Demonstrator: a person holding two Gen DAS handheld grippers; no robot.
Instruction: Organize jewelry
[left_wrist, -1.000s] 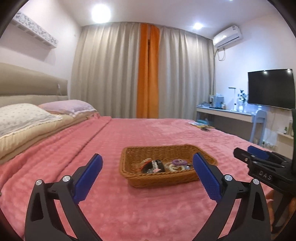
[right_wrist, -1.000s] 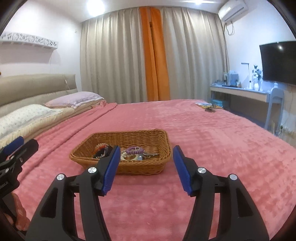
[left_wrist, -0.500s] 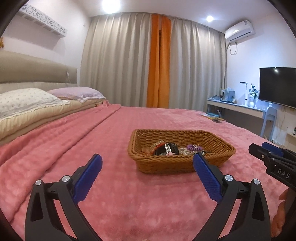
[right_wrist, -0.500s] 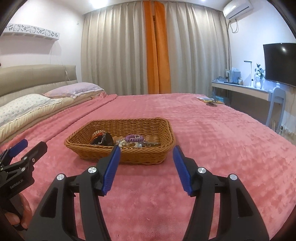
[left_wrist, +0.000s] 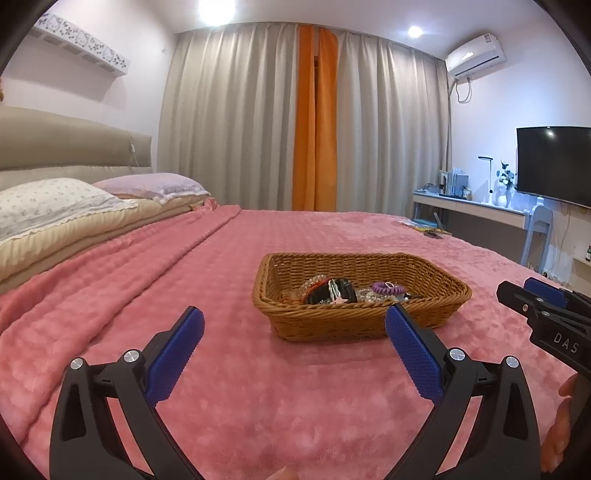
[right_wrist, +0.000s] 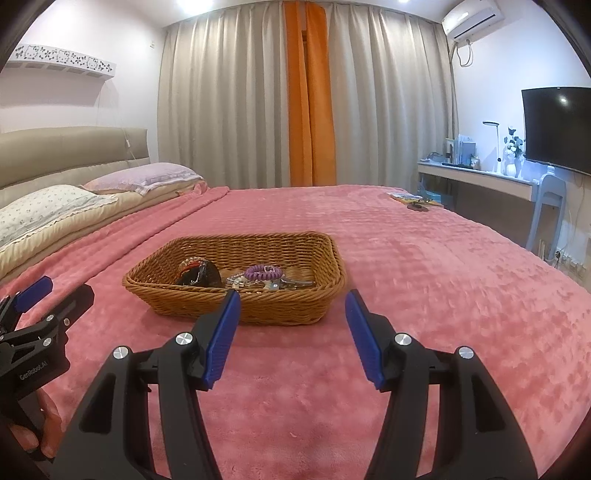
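A brown wicker basket sits on the pink bed cover. In it lie several jewelry pieces: a purple coil band, a black piece, beaded bracelets and silver items. My left gripper is open and empty, hovering over the cover just in front of the basket. My right gripper is open and empty, also just short of the basket's near wall. Each gripper shows at the edge of the other's view, the right one and the left one.
The pink bed cover spreads all around the basket. Pillows lie at the left by the headboard. A small pile of items lies at the bed's far right edge. A desk, chair and TV stand at the right wall.
Both grippers have dropped lower and moved closer to the basket, which now looks larger. The jaws have stayed open.
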